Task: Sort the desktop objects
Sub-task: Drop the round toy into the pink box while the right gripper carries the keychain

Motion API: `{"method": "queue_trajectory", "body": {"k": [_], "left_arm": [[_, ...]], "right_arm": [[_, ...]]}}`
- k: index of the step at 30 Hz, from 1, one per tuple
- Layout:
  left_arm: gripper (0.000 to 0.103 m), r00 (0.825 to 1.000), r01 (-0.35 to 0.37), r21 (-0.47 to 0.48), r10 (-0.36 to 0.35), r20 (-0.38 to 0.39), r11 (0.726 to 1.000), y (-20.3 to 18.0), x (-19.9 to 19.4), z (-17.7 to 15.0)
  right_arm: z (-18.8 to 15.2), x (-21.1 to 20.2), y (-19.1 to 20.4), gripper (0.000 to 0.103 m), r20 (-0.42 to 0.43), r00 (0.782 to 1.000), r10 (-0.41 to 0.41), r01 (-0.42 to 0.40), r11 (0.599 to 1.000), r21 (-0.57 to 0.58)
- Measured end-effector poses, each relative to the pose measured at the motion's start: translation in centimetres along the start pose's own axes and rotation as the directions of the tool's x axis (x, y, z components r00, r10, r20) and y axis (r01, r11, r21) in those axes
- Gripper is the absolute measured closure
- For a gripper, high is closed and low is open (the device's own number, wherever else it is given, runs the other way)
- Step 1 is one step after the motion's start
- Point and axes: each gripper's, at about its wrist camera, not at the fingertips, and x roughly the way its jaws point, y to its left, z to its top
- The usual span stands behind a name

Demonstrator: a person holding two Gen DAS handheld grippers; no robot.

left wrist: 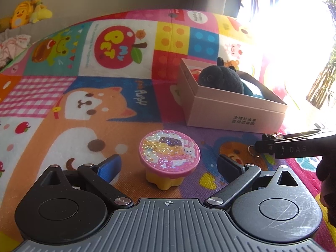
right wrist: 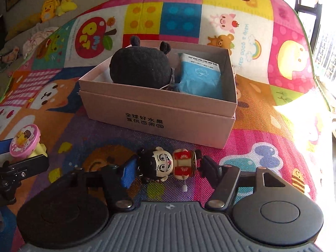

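A pink glitter-topped toy on a yellow base (left wrist: 169, 157) stands on the play mat between the fingers of my open left gripper (left wrist: 169, 163), which do not touch it. It also shows in the right wrist view (right wrist: 25, 141). My right gripper (right wrist: 167, 167) is shut on a small doll figure (right wrist: 168, 164) with black hair and a red outfit, held sideways just above the mat in front of the pink cardboard box (right wrist: 159, 115). The box (left wrist: 231, 113) holds a black plush toy (right wrist: 141, 68) and a blue packet (right wrist: 199, 77).
The colourful cartoon play mat (left wrist: 84, 96) covers the surface. Yellow plush toys (left wrist: 27, 12) lie at the far left by the wall. Strong window glare fills the right side. My right gripper's side shows in the left wrist view (left wrist: 294, 147).
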Motion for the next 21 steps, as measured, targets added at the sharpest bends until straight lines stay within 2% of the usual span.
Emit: {"method": "queue_trajectory", "body": {"k": [3, 5, 7, 11, 12, 13, 14, 18, 21], "left_arm": [[0.003, 1.0, -0.016, 0.025, 0.015, 0.022, 1.0, -0.5, -0.3, 0.0], [0.007, 0.999, -0.029, 0.04, 0.028, 0.026, 0.999, -0.7, -0.3, 0.0], [0.019, 0.999, -0.036, 0.051, 0.035, 0.011, 0.998, -0.9, -0.1, 0.1], [0.023, 0.998, -0.058, 0.065, 0.058, -0.005, 0.996, -1.0, 0.5, 0.3], [0.026, 0.998, -0.069, 0.077, 0.069, -0.002, 0.995, -1.1, 0.5, 0.4], [0.037, 0.997, -0.076, 0.09, 0.076, 0.001, 0.993, -1.2, 0.5, 0.4], [0.042, 0.997, -0.078, 0.105, 0.079, 0.0, 0.991, -1.4, 0.6, 0.5], [0.042, 0.998, -0.068, 0.169, 0.068, 0.01, 0.983, -2.2, -0.1, 1.0], [0.042, 0.999, -0.003, 0.198, -0.006, 0.045, 0.98, -3.4, -1.4, 3.2]], "right_arm": [[-0.3, -1.7, -0.2, 0.037, 0.023, 1.0, 0.018, -0.017, 1.0, -0.011], [-0.7, -2.4, -0.2, 0.037, 0.021, 0.999, 0.031, -0.031, 0.999, -0.016], [-1.1, -2.9, -0.1, 0.037, 0.015, 0.999, 0.041, -0.04, 0.999, -0.025], [-2.0, -3.5, 0.0, 0.037, -0.009, 0.999, 0.042, -0.043, 0.998, -0.051], [-2.3, -3.6, 0.0, 0.037, -0.015, 0.999, 0.043, -0.044, 0.998, -0.055], [-2.4, -3.8, -0.1, 0.037, -0.02, 0.999, 0.049, -0.05, 0.997, -0.058], [-2.6, -4.0, -0.2, 0.037, -0.025, 0.998, 0.056, -0.057, 0.997, -0.061], [-2.9, -5.7, -0.7, 0.037, -0.017, 0.996, 0.084, -0.085, 0.993, -0.084], [-1.7, -8.3, -1.7, 0.037, 0.061, 0.995, 0.083, -0.078, 0.993, -0.089]]}}
